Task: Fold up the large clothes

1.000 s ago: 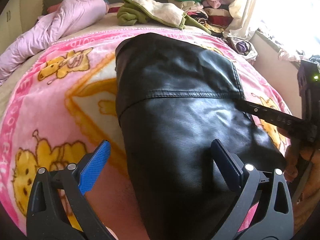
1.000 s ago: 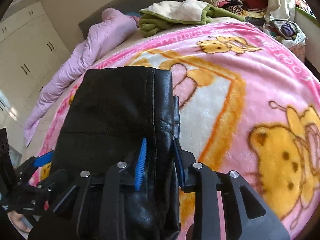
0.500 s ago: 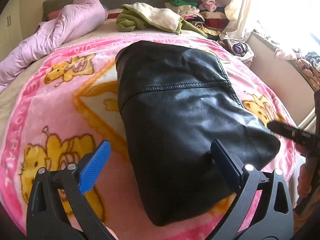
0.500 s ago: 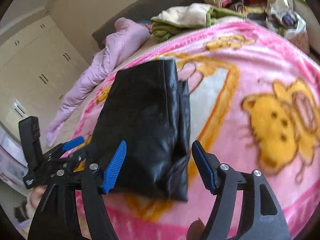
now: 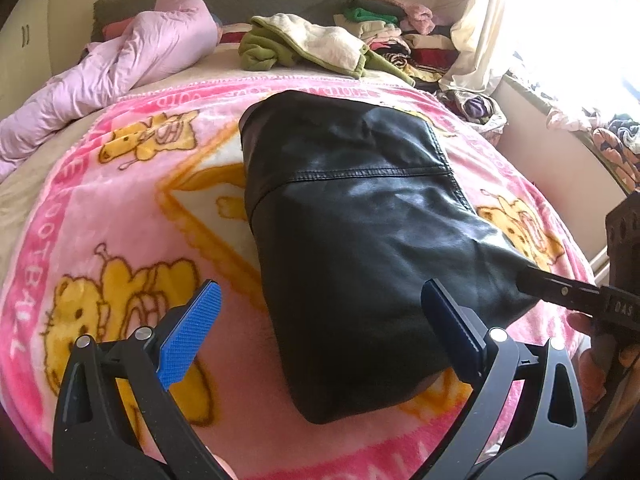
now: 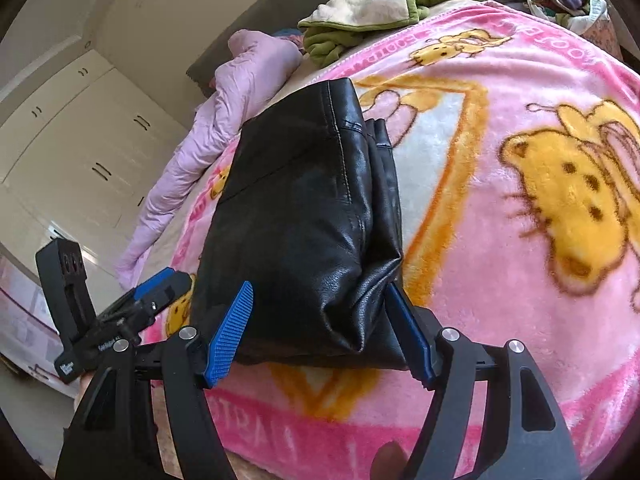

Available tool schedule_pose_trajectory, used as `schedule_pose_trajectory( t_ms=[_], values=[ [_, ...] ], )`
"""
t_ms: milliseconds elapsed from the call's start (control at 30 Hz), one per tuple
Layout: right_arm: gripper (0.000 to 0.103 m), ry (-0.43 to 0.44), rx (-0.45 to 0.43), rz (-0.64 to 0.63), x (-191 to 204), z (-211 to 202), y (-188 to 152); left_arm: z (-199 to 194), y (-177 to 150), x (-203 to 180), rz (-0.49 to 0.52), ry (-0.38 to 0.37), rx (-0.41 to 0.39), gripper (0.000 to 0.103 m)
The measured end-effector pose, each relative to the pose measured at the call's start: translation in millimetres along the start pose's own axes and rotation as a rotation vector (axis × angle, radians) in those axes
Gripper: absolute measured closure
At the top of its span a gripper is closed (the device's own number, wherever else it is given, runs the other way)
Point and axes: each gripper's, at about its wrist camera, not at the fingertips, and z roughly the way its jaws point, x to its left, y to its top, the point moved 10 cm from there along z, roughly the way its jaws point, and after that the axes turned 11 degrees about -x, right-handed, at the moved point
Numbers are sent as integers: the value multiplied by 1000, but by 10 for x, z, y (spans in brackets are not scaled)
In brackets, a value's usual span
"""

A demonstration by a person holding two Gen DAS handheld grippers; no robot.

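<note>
Black leather garment [image 5: 360, 248], glossy and creased, folded into a thick slab with stitched seams, lies on the fuzzy pink cartoon blanket [image 5: 120, 208]. Left gripper [image 5: 320, 316] spread wide, ribbed blue pads off the leather. Right gripper [image 6: 320, 332] jaws have just been opening; the folded end sits between them, pads not pressing. Puffy lilac quilt [image 5: 132, 60] and green fleece [image 5: 296, 44] beyond.
</note>
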Motion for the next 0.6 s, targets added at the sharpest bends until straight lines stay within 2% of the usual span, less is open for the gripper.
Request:
schedule_pose_trajectory(
  t_ms=[33,100,133,167,200,267,300,367,400,433,533,600],
  values=[
    [38,0,0,-1,16,5,5,-8,-4,-5,1,2,-2,9],
    [62,-11,1,-23,66,20,6,-40,-2,-20,4,5,-10,9],
    [67,-16,1,-41,88,25,-4,-54,7,-18,6,8,-13,9],
    [76,-15,-1,-61,142,24,-10,-68,26,-15,5,12,-16,9],
    [79,4,-3,-73,235,8,-22,-78,49,-13,3,10,-20,9],
    [80,52,-17,-90,420,-73,-27,-81,87,-24,-6,-3,-26,10],
    [80,46,-31,-115,453,-106,-20,-62,86,-24,-5,-4,-21,10],
    [80,2,-49,-153,414,-132,-30,12,42,-39,1,-8,2,17],
    [80,-19,-34,-148,330,-113,-78,65,-5,-56,9,-12,24,28],
    [80,-42,-23,-145,240,-81,-123,114,-71,-86,19,-17,47,33],
    [79,-117,0,-156,-34,33,-298,222,-245,-198,71,-20,66,34],
    [70,-139,-5,-139,-148,50,-366,239,-296,-268,144,20,52,33]
  ],
)
